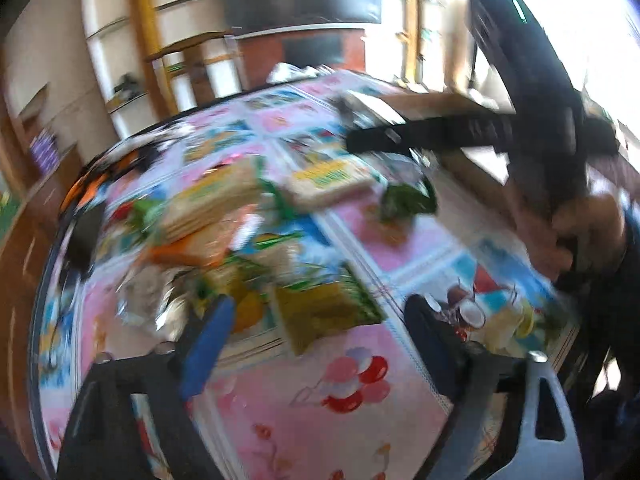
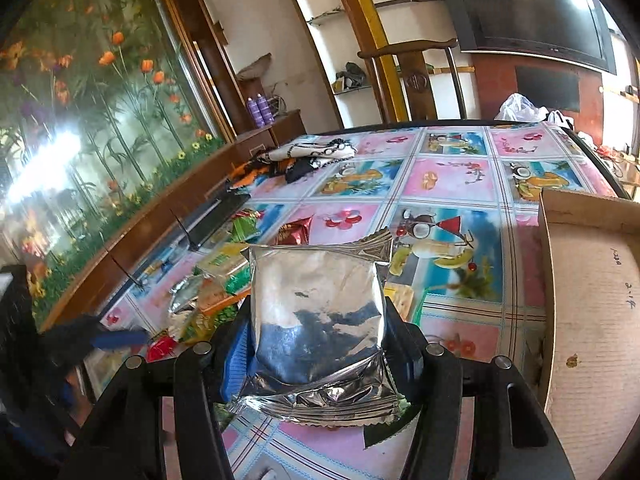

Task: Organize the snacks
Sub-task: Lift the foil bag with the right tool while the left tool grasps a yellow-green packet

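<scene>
A silver foil snack packet point(image 2: 320, 312) sits clamped between the fingers of the right gripper point(image 2: 320, 344), its crimped top edge rising past the fingertips and its lower seam trailing back toward the camera. The gripper tilts downward over the patterned tablecloth point(image 2: 452, 176), with an open cardboard box point(image 2: 592, 300) just to the right of its fingers. The left gripper point(image 1: 316, 336) hangs above the table with its blue-padded fingers point(image 1: 208, 344) apart and nothing between them; a heap of green and yellow snack packs point(image 1: 224, 208) lies just ahead of the fingertips, blurred. A hand point(image 1: 576, 232) grips the right tool's handle at the far right.
</scene>
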Tool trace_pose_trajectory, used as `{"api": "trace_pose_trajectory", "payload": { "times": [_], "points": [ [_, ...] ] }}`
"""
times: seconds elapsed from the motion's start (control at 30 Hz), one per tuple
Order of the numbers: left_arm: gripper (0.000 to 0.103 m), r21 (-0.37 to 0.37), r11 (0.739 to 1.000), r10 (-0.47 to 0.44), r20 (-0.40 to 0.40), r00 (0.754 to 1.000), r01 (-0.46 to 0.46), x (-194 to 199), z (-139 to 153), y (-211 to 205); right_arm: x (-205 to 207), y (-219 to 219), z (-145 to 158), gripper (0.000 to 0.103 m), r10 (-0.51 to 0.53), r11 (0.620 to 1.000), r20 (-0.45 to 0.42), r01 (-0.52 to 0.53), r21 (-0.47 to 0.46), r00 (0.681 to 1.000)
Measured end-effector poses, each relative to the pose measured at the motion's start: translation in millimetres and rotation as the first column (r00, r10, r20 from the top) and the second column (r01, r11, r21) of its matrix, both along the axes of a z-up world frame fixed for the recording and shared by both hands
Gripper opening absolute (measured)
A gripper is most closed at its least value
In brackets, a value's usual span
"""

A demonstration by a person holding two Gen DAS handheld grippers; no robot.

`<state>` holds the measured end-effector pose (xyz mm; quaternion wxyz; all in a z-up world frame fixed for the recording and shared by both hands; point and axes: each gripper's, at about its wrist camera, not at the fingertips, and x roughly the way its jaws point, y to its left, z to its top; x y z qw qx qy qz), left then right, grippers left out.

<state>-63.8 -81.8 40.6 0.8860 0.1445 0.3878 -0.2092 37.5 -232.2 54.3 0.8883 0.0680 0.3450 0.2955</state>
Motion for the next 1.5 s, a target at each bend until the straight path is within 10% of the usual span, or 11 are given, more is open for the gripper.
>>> {"api": "trace_pose_trajectory", "payload": {
  "times": [0.27,0.43,0.67,0.87,1.0,1.27,1.5],
  "points": [
    [0.071,0.169,0.956,-0.237,-0.041,0.971,0.241,21.4,-18.7,-14.2,1.3,-7.7,-0.3,0.063,-0.01,1.0,-0.007,0.011,0.023,1.0],
    [0.045,0.176,0.962,-0.197,-0.075,0.978,0.207,32.0,-29.1,-20.5,1.5,-11.7,-0.7,0.063,-0.017,0.999,-0.005,0.018,0.027,1.0],
    [0.045,0.092,0.988,-0.116,-0.079,0.99,0.123,15.9,-24.6,-8.8,3.5,-18.2,-0.9,0.063,-0.03,0.999,-0.016,0.03,0.043,0.999],
    [0.073,0.074,0.993,-0.089,-0.095,0.991,0.096,9.6,-30.8,6.4,1.8,-17.2,-0.2,0.063,-0.026,0.999,-0.015,0.026,0.044,1.0],
    [0.035,-0.008,0.995,-0.096,-0.126,0.987,0.096,11.4,-30.1,10.7,1.3,-17.5,0.6,0.063,-0.028,0.999,-0.02,0.029,0.046,0.999],
    [0.029,-0.017,1.0,-0.012,-0.123,0.992,0.01,16.7,-29.6,5.1,2.0,-23.0,1.7,0.063,-0.037,0.998,-0.016,0.038,0.054,0.999],
    [0.027,-0.168,0.985,0.011,-0.123,0.992,-0.031,27.8,-17.8,2.2,2.5,-36.2,9.1,0.063,-0.066,0.994,0.0,0.065,0.092,0.998]
  ]
}}
